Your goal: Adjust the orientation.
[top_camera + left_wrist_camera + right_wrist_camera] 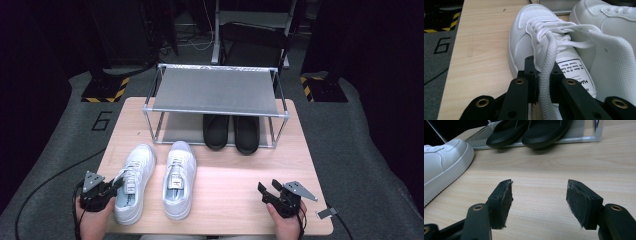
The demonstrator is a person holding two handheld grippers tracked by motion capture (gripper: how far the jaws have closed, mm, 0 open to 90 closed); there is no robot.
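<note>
While the left gripper (544, 93) had clamped the left sneaker's collar (547, 75) at lower left, the right gripper (539, 203) stood wide and empty; both sneakers seemingly awaited shelving on the rack (215, 112).

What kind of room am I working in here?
Probably a lab or test studio, not a home: a small wooden table on grey floor, hazard-striped stand bases, loose cables, and a shoe rack staged for practice.

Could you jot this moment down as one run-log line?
left gripper: shut on shoelace of left white sneaker | right gripper: open, nothing between jaws | black slippers: on rack
</note>
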